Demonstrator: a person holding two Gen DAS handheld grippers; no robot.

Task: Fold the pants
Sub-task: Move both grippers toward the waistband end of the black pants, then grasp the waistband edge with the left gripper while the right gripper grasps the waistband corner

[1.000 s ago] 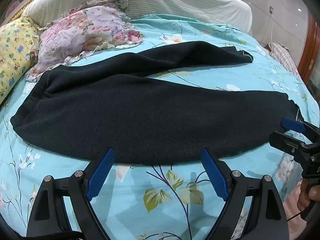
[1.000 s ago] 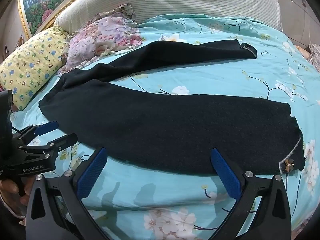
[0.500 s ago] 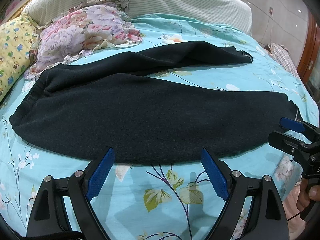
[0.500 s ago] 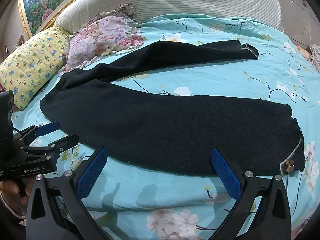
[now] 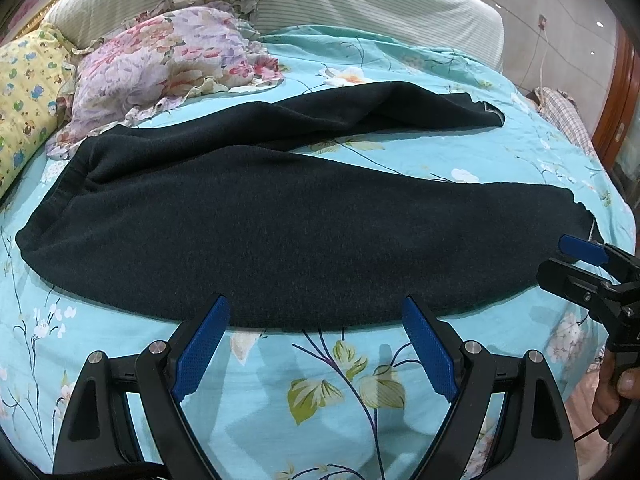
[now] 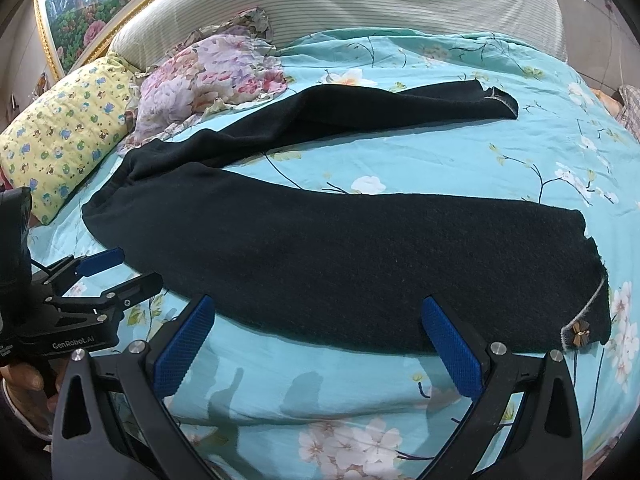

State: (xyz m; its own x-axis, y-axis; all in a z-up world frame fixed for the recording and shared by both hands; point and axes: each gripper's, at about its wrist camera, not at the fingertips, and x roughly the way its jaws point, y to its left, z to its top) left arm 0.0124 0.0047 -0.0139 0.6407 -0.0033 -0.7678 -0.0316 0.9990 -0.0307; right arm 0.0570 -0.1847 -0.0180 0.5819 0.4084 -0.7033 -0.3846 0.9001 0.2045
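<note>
**Little moved; both grippers nudged slightly nearer the pants**

Hovering low over the turquoise floral bedsheet [image 5: 328, 408], just short of the near hem of the black pants [image 5: 304, 232]. Left gripper [image 5: 316, 312] spread wide, holding nothing; right gripper [image 6: 320, 312] likewise spread and empty. Pants lying unfolded across the bed, waistband toward the yellow pillow [image 6: 60, 136], legs splayed apart, far leg reaching beside the floral pillow [image 5: 168, 60]. Striped headboard [image 6: 360, 4] behind.
</note>
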